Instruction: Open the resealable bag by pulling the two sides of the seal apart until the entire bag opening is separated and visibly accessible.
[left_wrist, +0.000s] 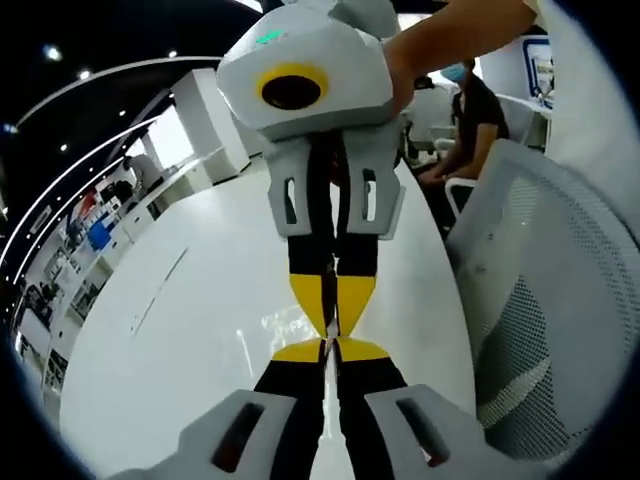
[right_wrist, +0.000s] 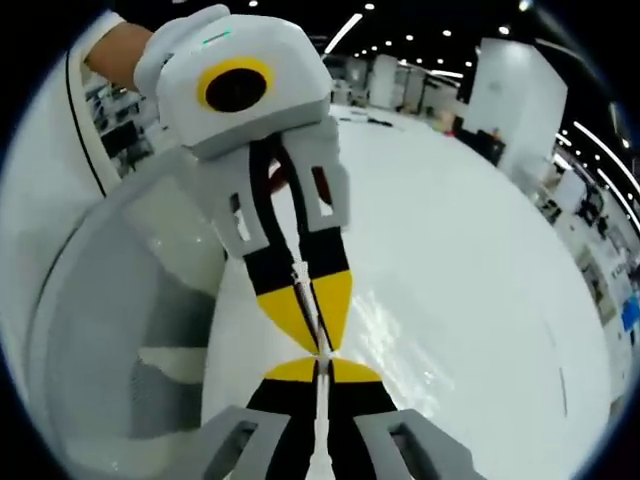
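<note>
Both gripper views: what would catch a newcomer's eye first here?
The two tongs meeting tip to tip over the white table: in the left gripper view the right tongs point down at the left tongs. Both are shut, yellow tips almost touching. A thin clear edge seems pinched between them. A white mesh chair stands beside the table.

The resealable bag was a thin clear sliver between the meeting yellow tips, too slight to tell whether its seal was parted. Both grippers' bases were cut off below. A seated person beyond the table's far edge was half hidden.
</note>
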